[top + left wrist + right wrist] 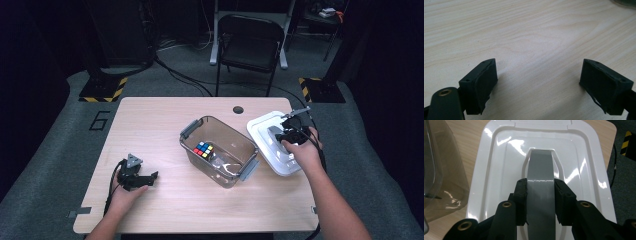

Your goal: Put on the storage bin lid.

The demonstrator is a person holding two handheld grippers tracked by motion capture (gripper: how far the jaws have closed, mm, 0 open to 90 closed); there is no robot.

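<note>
Our right hand-held gripper (540, 202) clamps the grey handle (541, 177) of the white lid (272, 145), beside the clear box (220, 150) on the worktop (150, 125). Our left hand-held gripper (539, 82) rests there, jaws apart, empty.

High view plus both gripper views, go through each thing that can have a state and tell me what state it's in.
Clear bin: open, lid off, upright on the table.
White lid: off the bin, beside it on the right, gripped by its grey handle.
Puzzle cube: inside the bin, scrambled.
Left claw: open, holding nothing, low over the table.
Right claw: shut on the grey handle.
Folding chair: unfolded, unoccupied.
</note>
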